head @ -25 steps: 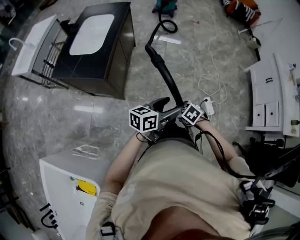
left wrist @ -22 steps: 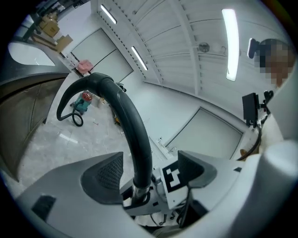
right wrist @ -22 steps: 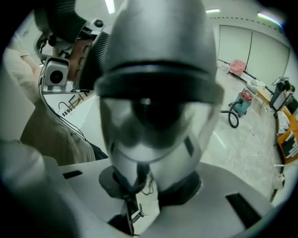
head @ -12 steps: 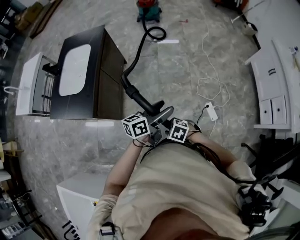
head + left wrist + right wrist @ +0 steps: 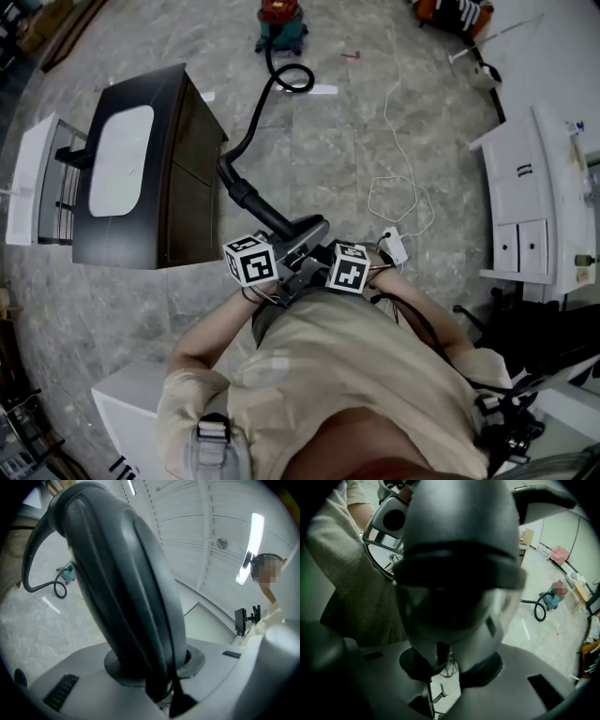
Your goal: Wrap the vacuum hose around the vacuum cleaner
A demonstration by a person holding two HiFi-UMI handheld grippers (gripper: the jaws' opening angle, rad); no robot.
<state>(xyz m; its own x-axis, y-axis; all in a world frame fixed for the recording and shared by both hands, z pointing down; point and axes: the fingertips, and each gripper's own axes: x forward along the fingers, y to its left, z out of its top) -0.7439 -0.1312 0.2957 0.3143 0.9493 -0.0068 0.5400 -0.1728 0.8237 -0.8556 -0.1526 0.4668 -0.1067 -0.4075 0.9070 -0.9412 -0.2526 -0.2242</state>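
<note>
The red and teal vacuum cleaner (image 5: 279, 23) stands far off on the floor. Its black hose (image 5: 246, 141) loops beside it and runs to a dark grey rigid handle (image 5: 281, 228) at my chest. My left gripper (image 5: 289, 253) is closing its jaws around the handle's curved dark part (image 5: 126, 597), and the pads press on it. My right gripper (image 5: 323, 258) is shut on the handle's lighter grey end (image 5: 459, 573). The left gripper view shows the hose (image 5: 33, 573) arcing away to the vacuum cleaner (image 5: 66, 571); the right gripper view shows its loop (image 5: 540, 611).
A dark cabinet with a white basin top (image 5: 141, 169) stands left of the hose, with a white rack (image 5: 37, 187) beyond it. A white cord (image 5: 398, 187) and power strip (image 5: 394, 246) lie on the floor at right. White cabinets (image 5: 534, 197) line the right side.
The head view has shifted and the vacuum cleaner now shows at the top. The handle and hose have swung left, toward the dark cabinet. Both grippers stay together at the handle.
</note>
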